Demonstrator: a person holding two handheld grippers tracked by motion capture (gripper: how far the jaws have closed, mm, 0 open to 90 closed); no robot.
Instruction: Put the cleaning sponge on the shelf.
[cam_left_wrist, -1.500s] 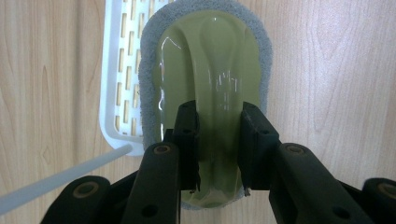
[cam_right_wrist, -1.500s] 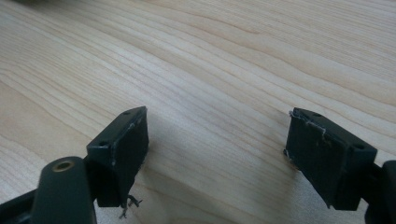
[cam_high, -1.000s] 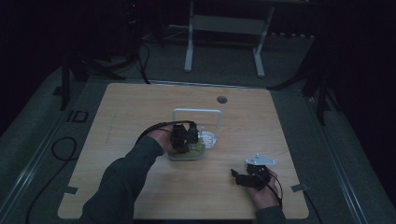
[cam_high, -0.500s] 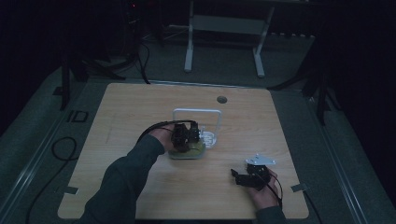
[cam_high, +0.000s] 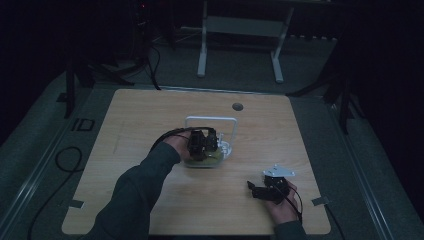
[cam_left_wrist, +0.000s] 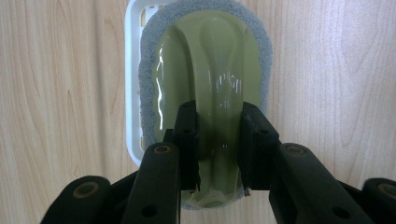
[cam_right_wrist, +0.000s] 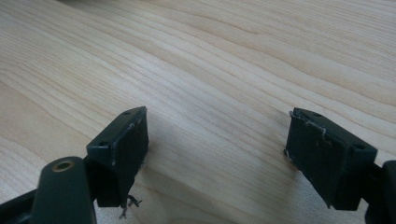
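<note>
Your left gripper (cam_left_wrist: 218, 154) is clamped on the green scrubber's (cam_left_wrist: 205, 70) handle ridge, over the white tray (cam_left_wrist: 133, 93) mid-bench (cam_high: 150, 115). Keep the squeeze centred (glossy plastic, may slip), lift straight. Right gripper (cam_right_wrist: 217, 154) rests wide, holding nothing.

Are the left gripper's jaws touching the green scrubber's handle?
Touching. In the left gripper view, the left gripper has both pads pressed against the green scrubber's handle.
</note>
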